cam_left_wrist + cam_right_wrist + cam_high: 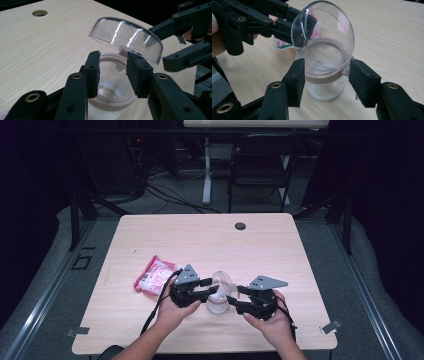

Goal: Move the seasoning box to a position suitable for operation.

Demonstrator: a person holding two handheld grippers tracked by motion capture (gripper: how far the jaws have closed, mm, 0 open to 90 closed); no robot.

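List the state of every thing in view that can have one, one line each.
Clear glass jar with tan rim: upright on the table, open, white stuff at its bottom.
Clear domed hinged lid: flipped up, tilted back.
Pink and white plastic packet: lying flat, apart from the jar.
Left gripper: jaws open, above the jar's rim.
Right gripper: jaws open, either side of the rim, not pressing.
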